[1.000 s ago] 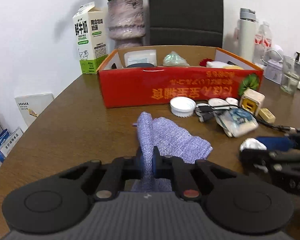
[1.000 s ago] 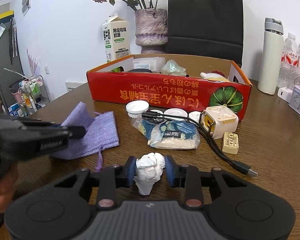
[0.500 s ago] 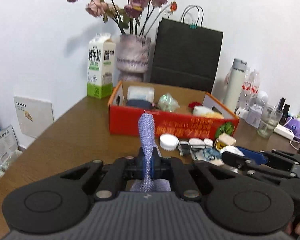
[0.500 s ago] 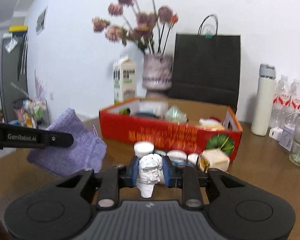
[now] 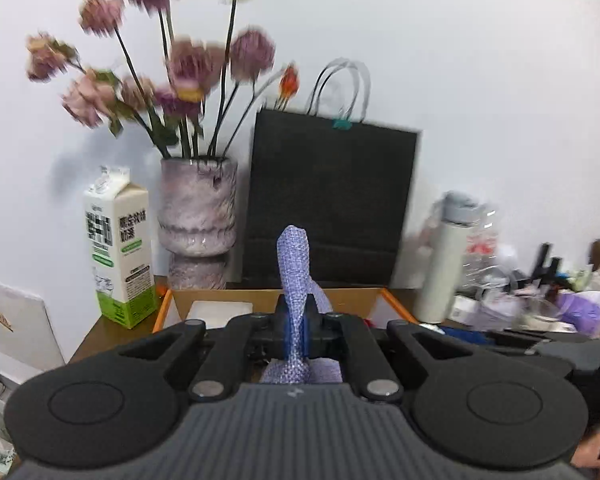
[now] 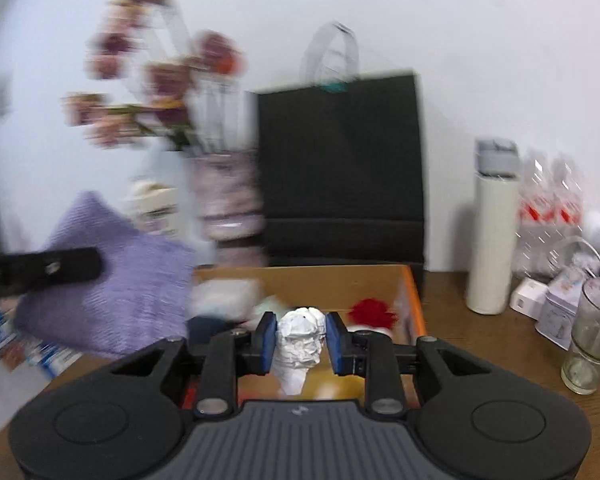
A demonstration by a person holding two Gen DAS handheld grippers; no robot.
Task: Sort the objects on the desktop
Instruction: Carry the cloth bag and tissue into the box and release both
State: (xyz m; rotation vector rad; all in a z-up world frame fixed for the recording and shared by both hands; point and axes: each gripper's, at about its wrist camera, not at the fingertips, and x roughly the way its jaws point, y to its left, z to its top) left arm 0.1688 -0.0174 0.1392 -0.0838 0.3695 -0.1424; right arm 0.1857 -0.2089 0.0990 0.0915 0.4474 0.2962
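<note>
My left gripper [image 5: 296,326] is shut on a purple woven pouch [image 5: 294,264], held up in the air in front of the open cardboard box [image 5: 352,298]. The pouch also shows at the left of the right wrist view [image 6: 116,280], with the left gripper's finger across it. My right gripper [image 6: 300,340] is shut on a crumpled white paper ball [image 6: 302,340], held above the box [image 6: 340,280]. The box holds a red fluffy item [image 6: 370,312] and pale packets.
Behind the box stand a milk carton [image 5: 118,256], a vase of dried flowers [image 5: 198,216] and a black paper bag [image 5: 332,204]. At the right are a white bottle [image 6: 492,236], water bottles, small boxes and a glass [image 6: 590,344].
Both grippers have lifted off the table and moved forward toward the box, carrying the pouch and the paper ball. The loose items in front of the box have dropped out of view.
</note>
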